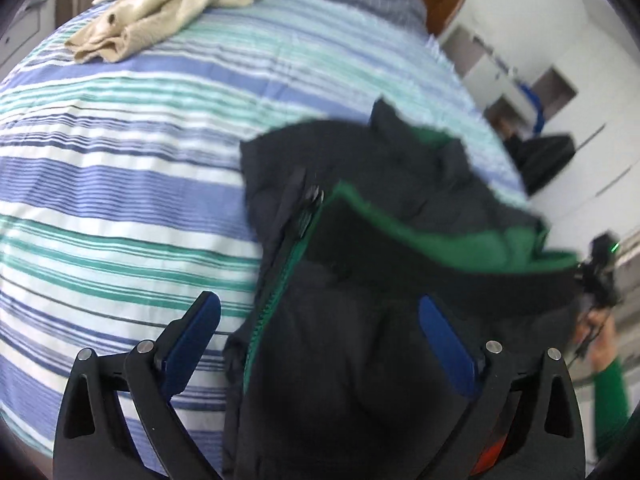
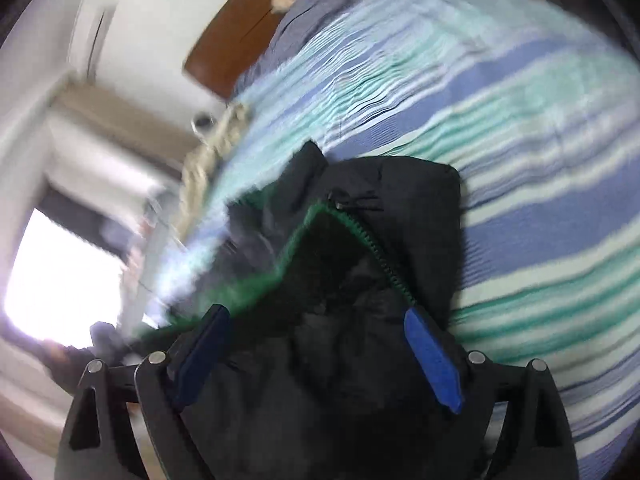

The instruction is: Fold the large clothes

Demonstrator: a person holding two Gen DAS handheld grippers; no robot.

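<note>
A dark jacket (image 1: 360, 360) with green lining lies on the striped bedspread (image 1: 120, 200), filling the lower middle and right of the left wrist view. Its long axis runs from the bottom edge of the frame up toward the centre, with the collar end pointing up and away and the green-edged zipper (image 1: 280, 280) tracing that line. In the right wrist view the same jacket (image 2: 340, 360) runs from the bottom edge to mid-frame, collar uppermost. The left gripper (image 1: 320, 344) stands spread wide above the cloth, its pads clear of it; the right gripper (image 2: 316, 356) is likewise released, the jacket beneath but not pinched. The jacket's lower part is cut off by the frame bottom and hidden behind the fingers. A beige garment (image 1: 168, 12) lies crumpled at upper left. The right wrist view is heavily blurred, and the room at its left is hard to make out.
</note>
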